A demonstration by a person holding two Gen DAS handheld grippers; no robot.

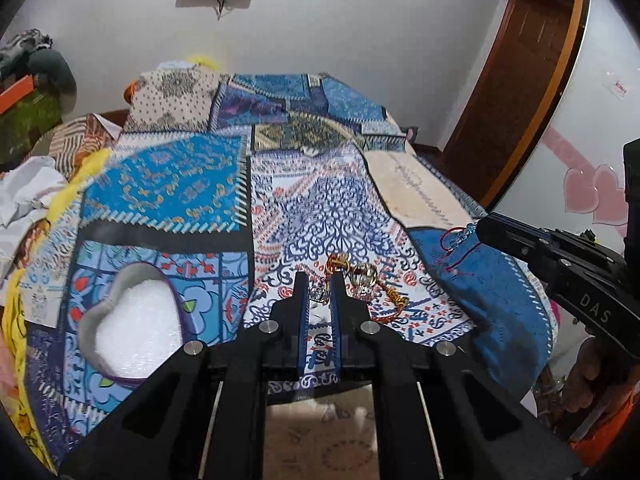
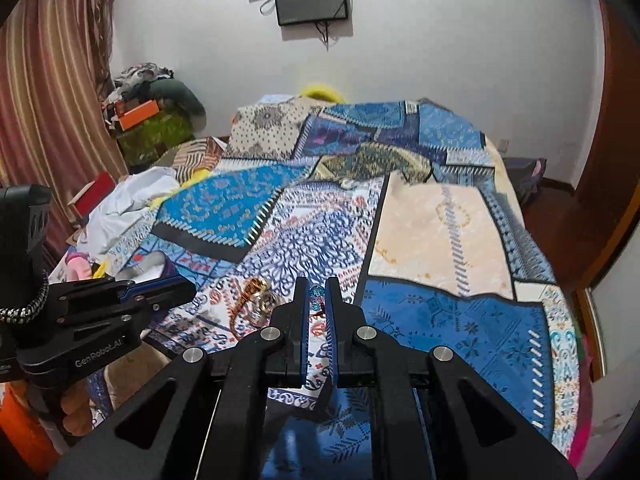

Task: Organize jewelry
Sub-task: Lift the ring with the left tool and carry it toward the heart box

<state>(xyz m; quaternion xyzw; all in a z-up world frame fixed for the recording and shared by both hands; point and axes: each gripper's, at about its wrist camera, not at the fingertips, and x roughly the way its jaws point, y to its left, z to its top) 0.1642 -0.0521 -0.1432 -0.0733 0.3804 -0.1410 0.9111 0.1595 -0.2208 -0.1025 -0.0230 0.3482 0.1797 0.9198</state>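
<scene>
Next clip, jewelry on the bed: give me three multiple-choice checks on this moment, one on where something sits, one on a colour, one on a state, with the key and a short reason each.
1. Where does the heart-shaped box lie in the left wrist view?
A. Left of the left gripper, on the quilt
B. On the floor by the door
C. Hanging on the wall

2. What colour is the cord of the beaded bracelet?
A. Green
B. Red
C. White

3. What is the state of the left gripper?
A. Wide open over nothing
B. Shut on a small silver crown ring
C. Out of view

Key:
1 A, the box sits open on the patchwork quilt, left of the fingers.
2 B, a red cord trails from the right gripper tips.
3 B, the crown ring sits pinched between the narrow jaws, while gold jewelry lies beyond.
</scene>
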